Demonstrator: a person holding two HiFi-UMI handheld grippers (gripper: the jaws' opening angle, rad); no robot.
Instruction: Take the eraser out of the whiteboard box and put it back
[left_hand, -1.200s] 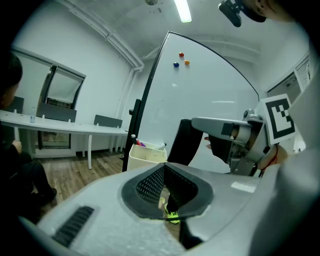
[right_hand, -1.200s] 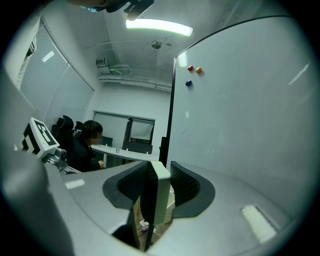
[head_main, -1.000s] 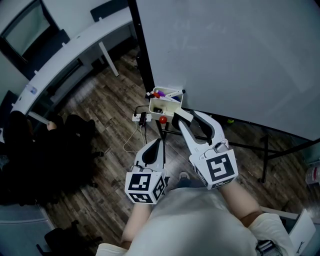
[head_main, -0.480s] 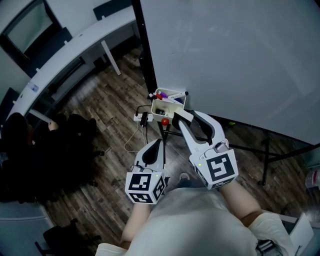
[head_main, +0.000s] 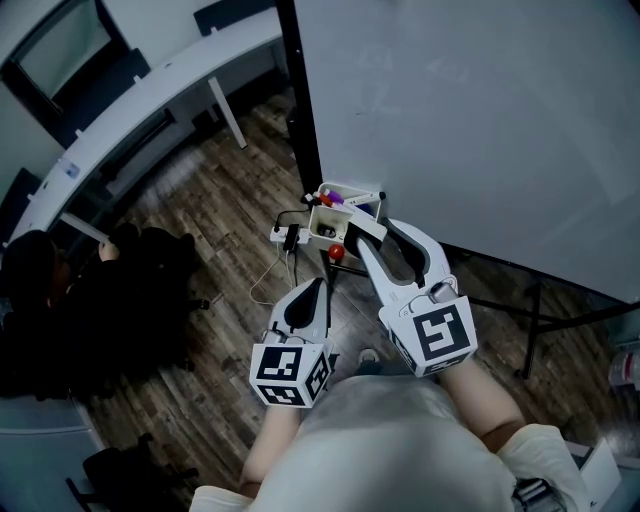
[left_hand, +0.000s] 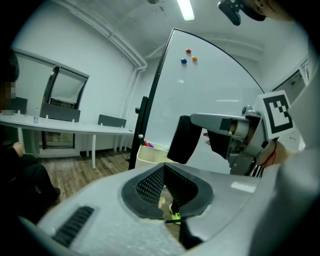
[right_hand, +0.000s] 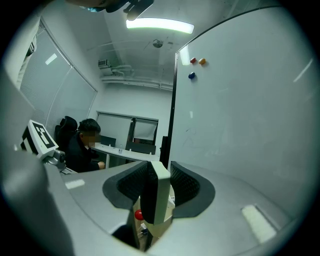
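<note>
Progress stands at about the halfway mark, by our reading: the eraser (right_hand: 156, 200) is out of the whiteboard box (head_main: 322, 224) and the return is what remains. We see it clamped in the right gripper (head_main: 372, 232), whose jaws stand fairly wide with their pads pressing on its 2 broad faces. The left gripper (head_main: 318, 286) hangs lower and nearer the person, its jaws narrow, nearly together, with nothing between them.

The eraser sits just on the near side of the box, close to its rim but not inside it. The box hangs at the lower edge of the whiteboard (head_main: 480, 130), with markers (head_main: 335, 198) standing in it.

In both gripper views the eraser's long axis runs roughly upright, leaning a little, and crosswise to the jaws, so that its lower end hangs below them. From the right gripper's own view the dark felt face looks left and the pale back looks right. We judge that it can go down into the box end first, once the gripper carries it over the opening.
</note>
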